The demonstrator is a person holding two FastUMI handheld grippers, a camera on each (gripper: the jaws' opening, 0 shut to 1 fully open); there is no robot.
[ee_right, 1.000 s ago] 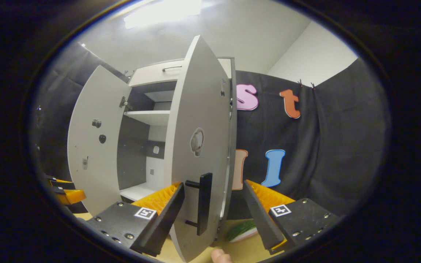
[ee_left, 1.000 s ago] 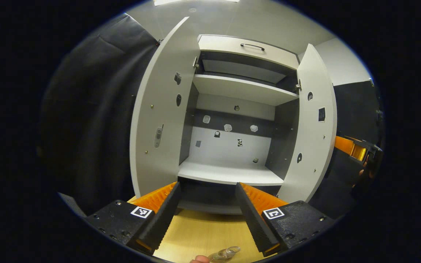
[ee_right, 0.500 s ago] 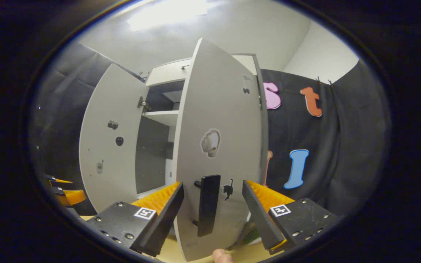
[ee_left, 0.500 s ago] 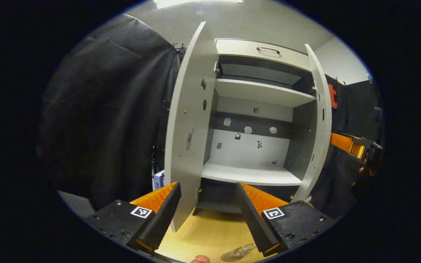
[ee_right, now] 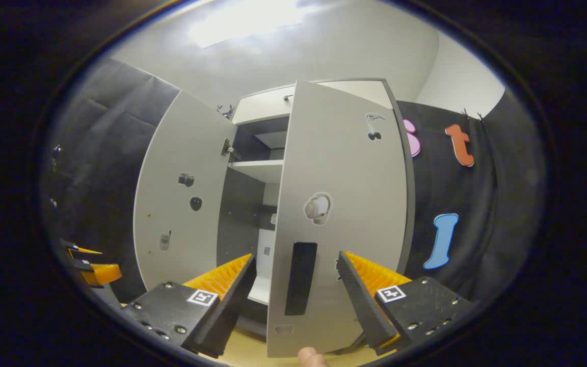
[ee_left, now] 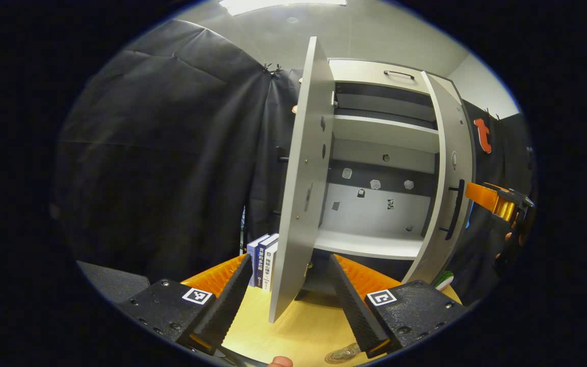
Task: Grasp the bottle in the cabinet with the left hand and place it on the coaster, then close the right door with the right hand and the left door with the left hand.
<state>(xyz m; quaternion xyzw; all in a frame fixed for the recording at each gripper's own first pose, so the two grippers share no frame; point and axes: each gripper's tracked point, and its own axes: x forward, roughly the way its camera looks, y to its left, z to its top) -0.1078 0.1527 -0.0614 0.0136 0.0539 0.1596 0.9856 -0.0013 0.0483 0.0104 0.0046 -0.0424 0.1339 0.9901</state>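
Left gripper view: the left gripper (ee_left: 289,298) sits at bottom centre, jaws apart and empty. The clear plastic bottle (ee_left: 345,352) stands on a round coaster (ee_left: 335,358) at the bottom edge, on the light wooden tabletop (ee_left: 303,331). The grey left cabinet door (ee_left: 301,183) stands edge-on at centre.

Right gripper view: the right gripper (ee_right: 297,300) is spread, fingers flanking the black handle (ee_right: 300,278) of the grey right cabinet door (ee_right: 344,214), partly closed.

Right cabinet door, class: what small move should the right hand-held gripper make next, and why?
Probably keep pushing the grey right cabinet door toward the frame: it stands partly open, and the open right hand-held gripper straddles its black bar handle.
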